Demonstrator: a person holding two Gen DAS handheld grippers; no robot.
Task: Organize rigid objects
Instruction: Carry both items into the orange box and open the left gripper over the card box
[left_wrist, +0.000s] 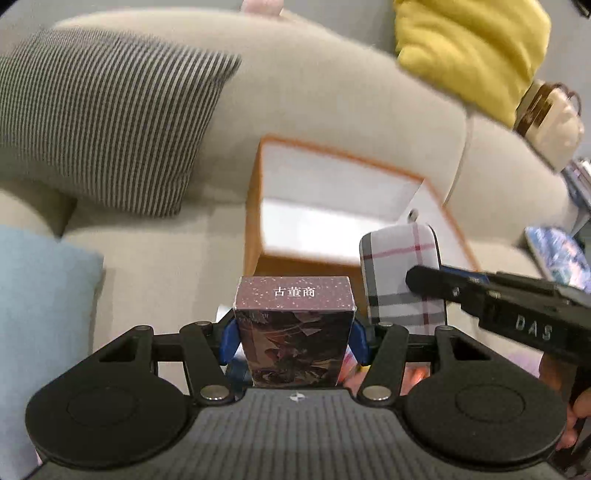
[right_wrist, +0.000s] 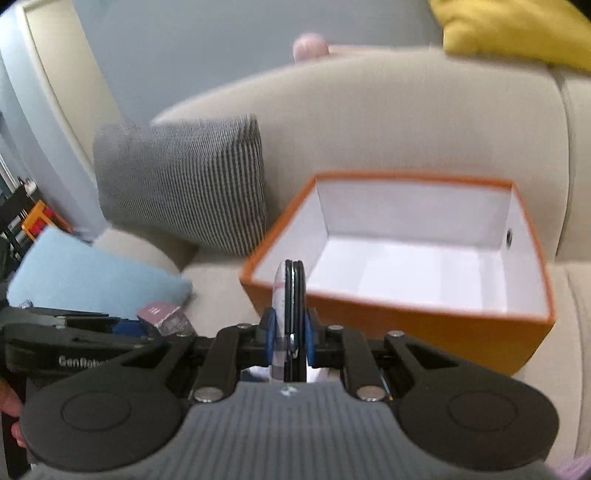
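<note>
My left gripper (left_wrist: 294, 338) is shut on a dark maroon card box (left_wrist: 294, 332) with white characters on its top, held upright between the blue pads. My right gripper (right_wrist: 289, 338) is shut on a thin plaid case (right_wrist: 289, 295), seen edge-on in its own view. In the left wrist view the same plaid case (left_wrist: 397, 266) shows its white, red and black check, with the right gripper (left_wrist: 436, 282) clamped on it from the right. An open orange box (right_wrist: 406, 317) with a white inside sits on the sofa just beyond both grippers; the box (left_wrist: 255, 236) holds nothing I can see.
A beige sofa (left_wrist: 155, 251) carries a grey striped cushion (left_wrist: 103, 118), a light blue cushion (left_wrist: 40, 295) and a yellow cushion (left_wrist: 469, 48). A cream bag (left_wrist: 546, 122) and magazines (left_wrist: 557, 254) lie at the right. Shelving (right_wrist: 22, 218) stands far left.
</note>
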